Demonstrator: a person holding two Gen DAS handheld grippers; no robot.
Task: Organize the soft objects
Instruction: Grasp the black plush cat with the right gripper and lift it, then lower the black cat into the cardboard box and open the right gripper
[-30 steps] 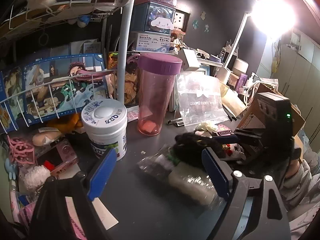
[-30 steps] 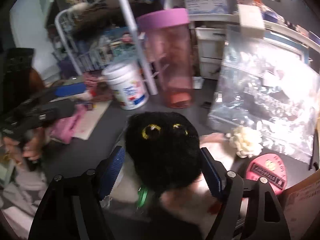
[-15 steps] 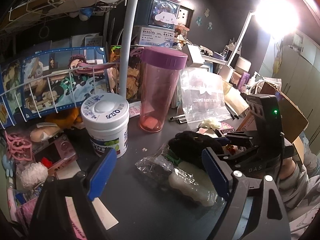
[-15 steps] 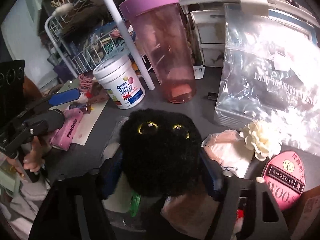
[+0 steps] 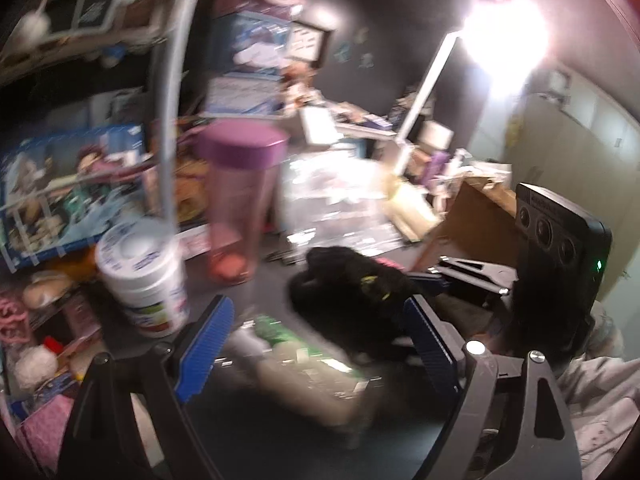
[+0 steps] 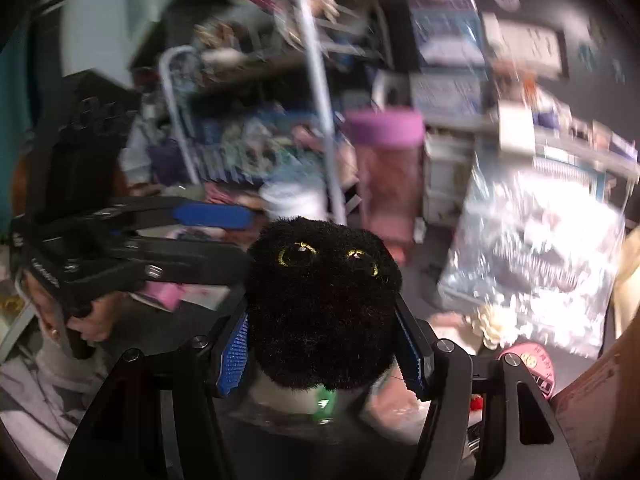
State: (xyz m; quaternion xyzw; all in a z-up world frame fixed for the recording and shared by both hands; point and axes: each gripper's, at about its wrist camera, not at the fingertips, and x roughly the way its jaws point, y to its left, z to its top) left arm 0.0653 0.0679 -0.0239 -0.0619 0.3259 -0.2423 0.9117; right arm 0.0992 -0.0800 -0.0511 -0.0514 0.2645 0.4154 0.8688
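While the right tongs close on a black plush toy, left tongs wide and empty, pink cup on the worktop behind.

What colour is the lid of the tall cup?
Purple; the lid shows best in the left wrist view.

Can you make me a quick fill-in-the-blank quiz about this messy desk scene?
1. The plush toy between the right hand-held gripper pads is ____ in colour.
2. The tall pink tumbler has a ____ lid.
3. The plush's eyes are ____.
4. Between its pads, the left hand-held gripper holds ____.

Answers: black; purple; yellow; nothing
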